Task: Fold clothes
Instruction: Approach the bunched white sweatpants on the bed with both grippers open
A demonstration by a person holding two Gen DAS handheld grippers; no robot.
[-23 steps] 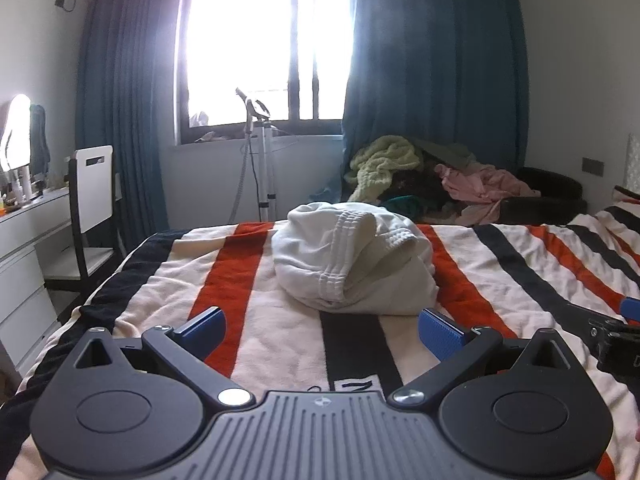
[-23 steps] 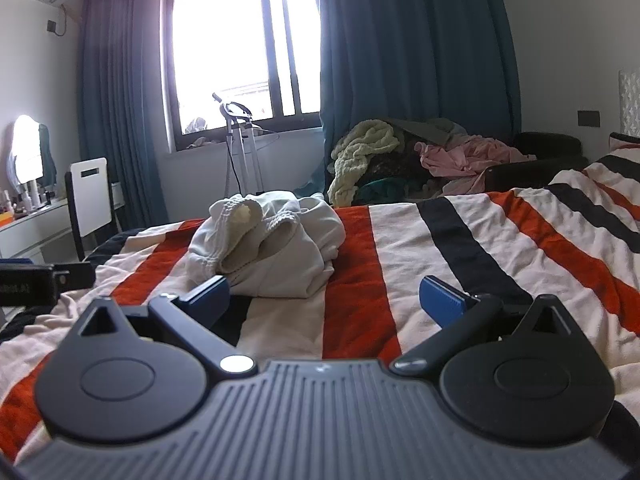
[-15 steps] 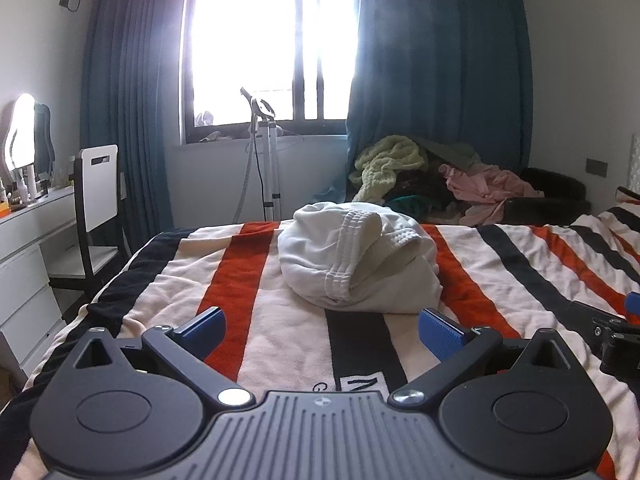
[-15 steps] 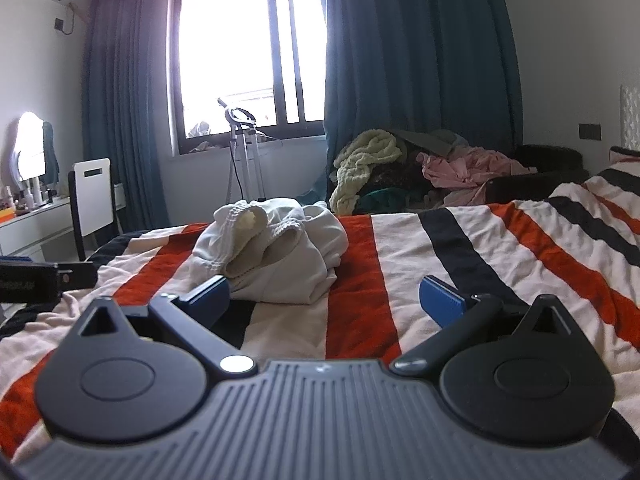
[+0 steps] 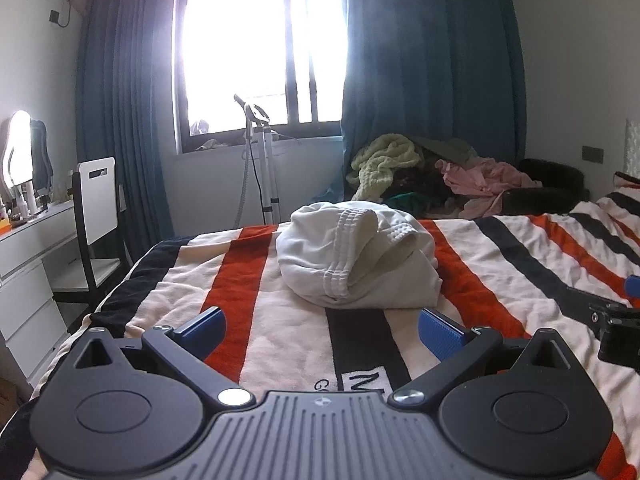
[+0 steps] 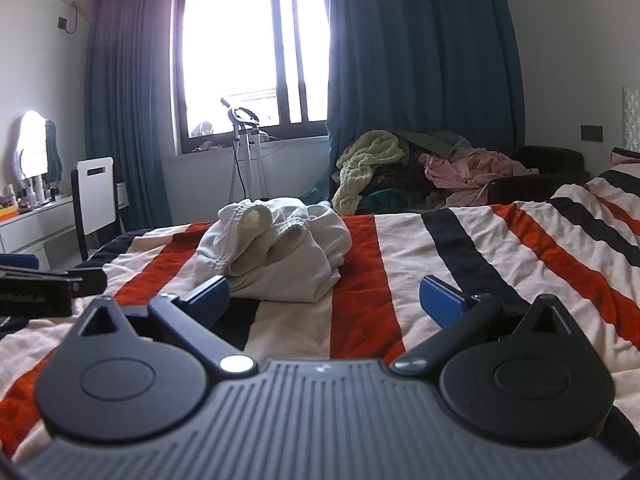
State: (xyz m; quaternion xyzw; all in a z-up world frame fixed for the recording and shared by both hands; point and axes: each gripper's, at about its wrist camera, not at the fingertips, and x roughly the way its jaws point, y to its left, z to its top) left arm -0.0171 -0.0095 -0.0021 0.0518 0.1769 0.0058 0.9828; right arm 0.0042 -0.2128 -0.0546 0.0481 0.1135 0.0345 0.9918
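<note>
Only rightward: garment's (image 6: 276, 252) yellowish lining.

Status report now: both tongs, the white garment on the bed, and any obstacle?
Left tongs open, empty. Right tongs open, empty. White garment bunched on striped blanket, untouched. Nothing in the way.

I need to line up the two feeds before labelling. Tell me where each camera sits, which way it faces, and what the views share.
Left wrist: on the left gripper, looking across the striped bed toward the window, the crumpled white garment straight ahead; its own open blue fingers show, and the right gripper at the right edge.
Right wrist: on the right gripper, facing the same way, garment ahead-left; its own open fingers show, the left gripper at the left edge.
Shared: garment, bed, window, clothes pile, white chair.
</note>
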